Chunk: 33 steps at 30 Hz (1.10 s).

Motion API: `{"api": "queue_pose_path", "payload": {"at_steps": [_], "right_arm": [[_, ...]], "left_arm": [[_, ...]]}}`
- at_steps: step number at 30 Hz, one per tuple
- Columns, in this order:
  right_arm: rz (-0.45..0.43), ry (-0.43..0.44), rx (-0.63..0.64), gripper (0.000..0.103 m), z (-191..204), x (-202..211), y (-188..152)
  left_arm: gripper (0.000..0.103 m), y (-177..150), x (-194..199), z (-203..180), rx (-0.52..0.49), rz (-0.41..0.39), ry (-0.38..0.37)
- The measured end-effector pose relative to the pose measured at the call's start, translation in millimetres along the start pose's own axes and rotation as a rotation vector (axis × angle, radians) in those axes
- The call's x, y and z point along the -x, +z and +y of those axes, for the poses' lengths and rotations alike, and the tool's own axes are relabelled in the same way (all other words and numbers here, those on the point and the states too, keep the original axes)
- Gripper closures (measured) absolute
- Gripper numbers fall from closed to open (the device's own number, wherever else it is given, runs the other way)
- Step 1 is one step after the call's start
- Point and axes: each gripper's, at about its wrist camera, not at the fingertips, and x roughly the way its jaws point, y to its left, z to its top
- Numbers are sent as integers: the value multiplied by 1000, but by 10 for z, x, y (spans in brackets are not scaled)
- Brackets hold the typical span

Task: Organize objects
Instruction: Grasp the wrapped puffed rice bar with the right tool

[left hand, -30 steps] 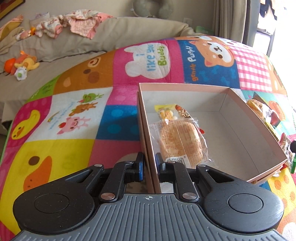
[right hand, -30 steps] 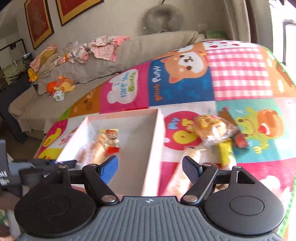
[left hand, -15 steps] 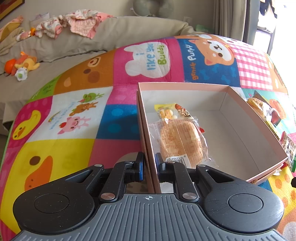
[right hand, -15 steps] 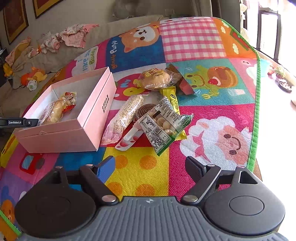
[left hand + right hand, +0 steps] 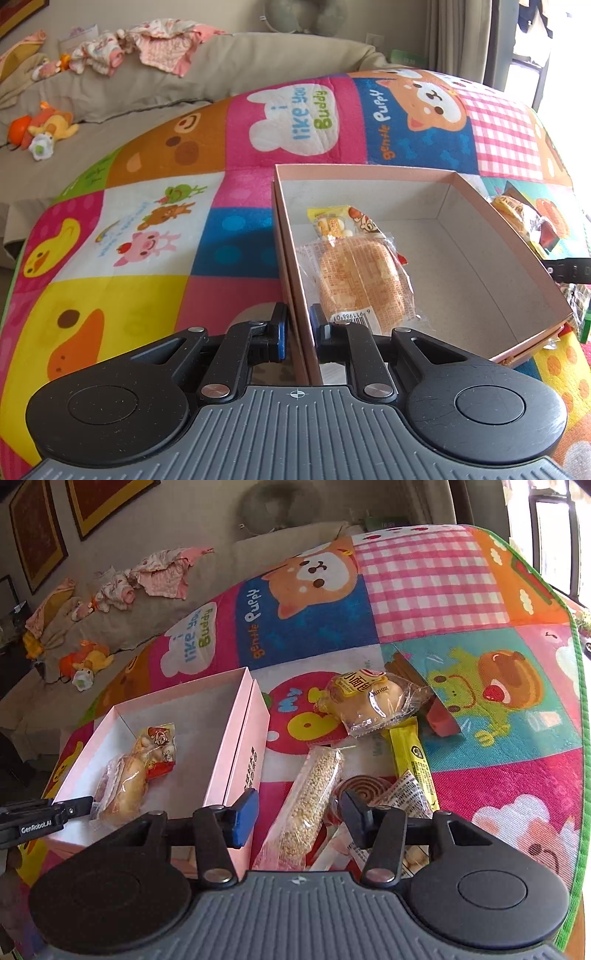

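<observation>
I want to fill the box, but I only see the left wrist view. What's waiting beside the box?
Observer: A long grain bar in clear wrap lies right beside the pink box.
Operator: Is the right gripper holding it?
Observer: No. The right gripper is open, with the bar showing between its fingers.
Operator: Anything else there?
Observer: A yellow stick packet lies partly under a wrapped bun.

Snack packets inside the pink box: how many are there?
2: a wrapped bread nearest the left tongs, and a small yellow-red packet partly under its far end. More could be hidden beneath.
</observation>
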Motion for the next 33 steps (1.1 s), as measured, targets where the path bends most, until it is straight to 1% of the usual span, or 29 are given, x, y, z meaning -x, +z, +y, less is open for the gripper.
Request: {"api": "queue_pose_path", "payload": {"at_steps": [3, 4, 5, 6, 9, 10, 12, 14, 15, 17, 19, 21, 22, 24, 26, 28, 29, 30, 32, 33], "right_arm": [[44, -31, -30, 57, -19, -270, 91], [34, -32, -32, 59, -19, -284, 103], [47, -39, -27, 61, -10, -293, 113], [55, -40, -22, 71, 1, -281, 110], [77, -35, 17, 78, 20, -177, 17], [90, -24, 23, 78, 19, -105, -36], [146, 12, 6, 86, 5, 35, -144], [195, 39, 16, 91, 10, 193, -285], [206, 41, 32, 91, 22, 268, -362], [219, 9, 79, 91, 48, 400, -511], [197, -31, 120, 91, 43, 503, -582], [160, -39, 118, 90, -1, 564, -551], [141, -25, 91, 90, -36, 575, -505], [113, 18, 36, 86, -93, 531, -379], [82, 40, -8, 83, -109, 410, -240], [71, 52, -55, 82, -108, 219, -109], [74, 55, -79, 78, -108, 118, -59], [77, 49, -94, 66, -101, 18, -16], [82, 10, -99, 50, -68, -185, 43], [60, 3, -81, 48, -30, -217, 58]], "left_arm": [[88, -6, 4, 11, 5, -3, -5], [88, -7, 3, 14, 8, -4, -6], [88, -7, 1, 15, 10, -5, -6], [88, -7, 3, 14, 11, -5, -6], [87, -6, 2, 20, 12, -4, -11], [87, -4, 1, 22, 13, -3, -12], [87, -2, 2, 18, 13, -3, -12], [87, -3, 1, 25, 15, -4, -13], [87, -1, 1, 22, 15, -4, -13], [87, 3, 2, 19, 17, -3, -13], [87, 6, 2, 17, 17, -3, -13], [87, 6, 2, 17, 16, -3, -13], [87, 8, 2, 15, 16, -3, -13], [87, 5, 2, 17, 16, -3, -13], [87, 7, 2, 18, 14, -2, -13], [87, 8, 3, 26, 13, -1, -15], [87, 8, 3, 29, 14, 0, -16], [87, 5, 3, 34, 14, 0, -18], [87, 2, 4, 41, 14, 0, -21], [87, 2, 3, 45, 15, 0, -22]]}}
